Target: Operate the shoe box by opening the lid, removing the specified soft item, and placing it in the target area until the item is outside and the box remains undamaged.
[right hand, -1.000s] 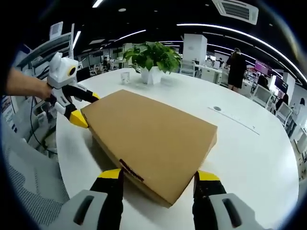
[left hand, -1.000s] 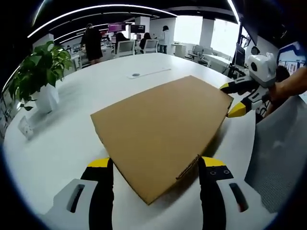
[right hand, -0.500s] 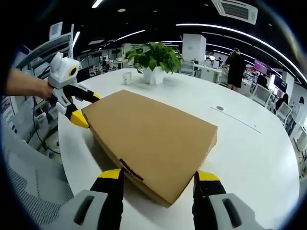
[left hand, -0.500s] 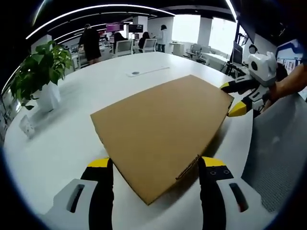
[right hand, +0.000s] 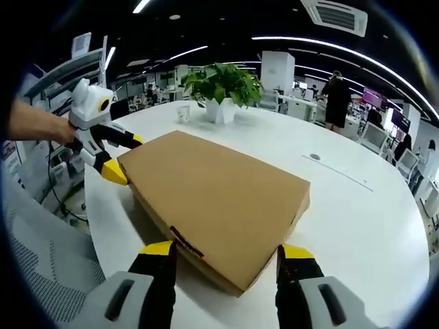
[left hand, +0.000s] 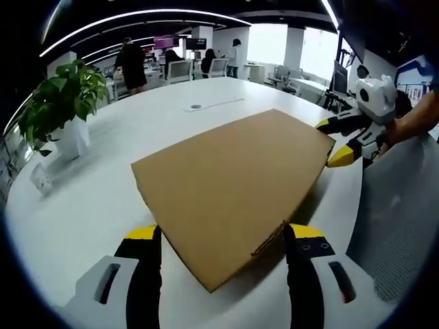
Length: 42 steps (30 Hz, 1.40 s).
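Observation:
A closed brown cardboard shoe box [left hand: 233,178] lies flat on the white round table [left hand: 103,185]. My left gripper [left hand: 224,233] is open, with its yellow-tipped jaws on either side of the box's near corner. At the far corner, my right gripper [left hand: 331,142] comes in from the right, held by a hand, with its jaws straddling the lid's edge. In the right gripper view the same box [right hand: 219,199] sits between the open jaws of my right gripper [right hand: 228,250]. There my left gripper [right hand: 125,157] holds the opposite corner. The box's contents are hidden.
A potted plant [left hand: 58,103] in a white pot stands on the table's far side [right hand: 223,86], with a small cup [right hand: 182,113] beside it. A grey mesh chair [left hand: 401,205] is close to the table edge. People stand among desks in the background.
Both views have shifted very slightly. The box and both grippers keep their places, with the lid still closed.

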Tool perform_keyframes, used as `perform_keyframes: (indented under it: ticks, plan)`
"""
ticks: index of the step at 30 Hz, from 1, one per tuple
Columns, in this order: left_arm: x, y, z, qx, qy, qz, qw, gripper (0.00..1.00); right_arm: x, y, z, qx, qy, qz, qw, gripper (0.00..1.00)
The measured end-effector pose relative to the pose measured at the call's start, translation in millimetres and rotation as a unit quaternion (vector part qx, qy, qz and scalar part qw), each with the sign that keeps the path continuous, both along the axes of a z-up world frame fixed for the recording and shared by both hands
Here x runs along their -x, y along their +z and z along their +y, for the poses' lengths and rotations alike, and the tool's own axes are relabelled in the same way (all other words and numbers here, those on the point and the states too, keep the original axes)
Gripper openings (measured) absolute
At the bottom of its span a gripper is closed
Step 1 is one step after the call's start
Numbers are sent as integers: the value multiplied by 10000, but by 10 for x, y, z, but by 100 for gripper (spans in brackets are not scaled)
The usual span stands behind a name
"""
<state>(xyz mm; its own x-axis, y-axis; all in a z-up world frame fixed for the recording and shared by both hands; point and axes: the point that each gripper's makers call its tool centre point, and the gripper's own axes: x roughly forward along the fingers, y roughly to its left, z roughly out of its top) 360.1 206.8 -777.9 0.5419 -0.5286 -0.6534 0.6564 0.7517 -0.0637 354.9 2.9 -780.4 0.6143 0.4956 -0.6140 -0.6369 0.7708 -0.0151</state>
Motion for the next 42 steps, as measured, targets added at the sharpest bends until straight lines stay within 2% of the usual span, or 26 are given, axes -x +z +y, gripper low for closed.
perform_keyframes:
  ticks: [4,10,21,28,42]
  plan:
    - [39,-42,30,-75,28,-68,9999,73,2,-16,-17,80,83,-130,9998,56]
    - [103,-109,71,-5,197,-10,9998,71,-4,-30,-23,123,115,-220,9996,56]
    - [120,-97,78,204,455,-130,9987,63,28,-81,-52,151,90,-174,9997,52]
    - [125,-56,69,252,542,-207,9980,62,34,-69,-49,120,74,-142,9998,51]
    - [122,13,59,254,592,-135,9978,62,50,26,-43,7,-5,-4,10000,50]
